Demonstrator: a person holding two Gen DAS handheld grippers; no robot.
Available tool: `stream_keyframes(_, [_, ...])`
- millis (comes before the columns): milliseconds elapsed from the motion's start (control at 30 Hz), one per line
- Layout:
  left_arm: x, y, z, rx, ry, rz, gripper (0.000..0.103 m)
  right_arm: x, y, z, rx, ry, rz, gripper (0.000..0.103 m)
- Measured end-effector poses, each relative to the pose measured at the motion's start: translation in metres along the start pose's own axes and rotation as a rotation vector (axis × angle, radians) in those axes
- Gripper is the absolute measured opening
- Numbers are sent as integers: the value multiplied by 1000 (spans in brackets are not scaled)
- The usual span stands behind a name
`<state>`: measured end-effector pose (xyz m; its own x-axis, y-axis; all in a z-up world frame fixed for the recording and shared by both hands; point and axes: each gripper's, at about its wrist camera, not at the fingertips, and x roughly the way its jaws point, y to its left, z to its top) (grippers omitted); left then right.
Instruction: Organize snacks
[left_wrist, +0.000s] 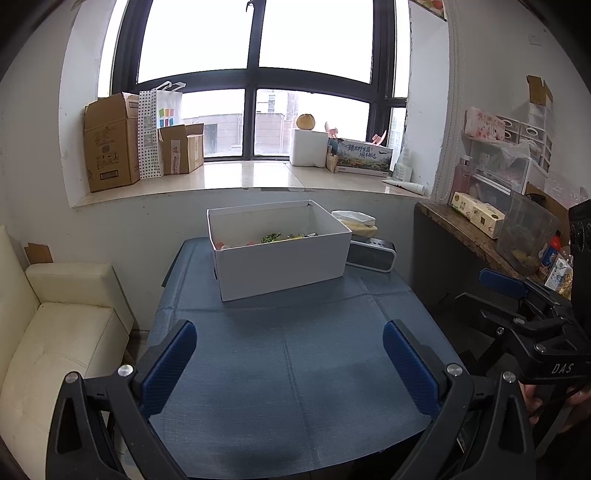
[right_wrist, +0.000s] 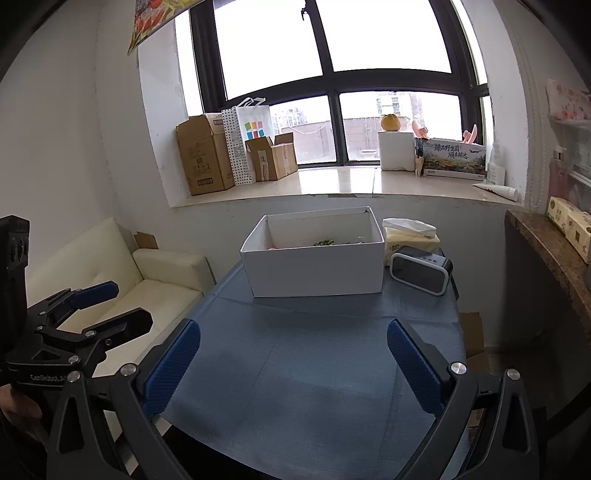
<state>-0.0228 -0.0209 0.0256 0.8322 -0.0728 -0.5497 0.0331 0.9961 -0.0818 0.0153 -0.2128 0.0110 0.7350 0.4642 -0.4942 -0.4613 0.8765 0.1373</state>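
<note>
A white open box (left_wrist: 280, 260) (right_wrist: 317, 271) stands at the far end of the blue-covered table (left_wrist: 291, 354) (right_wrist: 306, 362). Snack packets (left_wrist: 286, 237) (right_wrist: 324, 243) lie inside it, mostly hidden by its wall. My left gripper (left_wrist: 290, 352) hangs open over the near part of the table with nothing between its fingers. My right gripper (right_wrist: 293, 352) is open and empty too, well short of the box. Each gripper shows at the edge of the other's view, held by a hand.
A tissue pack (right_wrist: 410, 236) and a small grey speaker (right_wrist: 421, 269) sit right of the box. A cream sofa (left_wrist: 55, 332) stands left of the table, a brown counter (left_wrist: 480, 236) with boxes on the right. Cardboard boxes (left_wrist: 110, 144) line the windowsill.
</note>
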Motion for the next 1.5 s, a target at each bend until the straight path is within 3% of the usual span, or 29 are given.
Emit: stream_keyframes(1500, [1, -1, -2, 4, 12, -30, 103, -3, 1, -4, 0, 8, 15, 103])
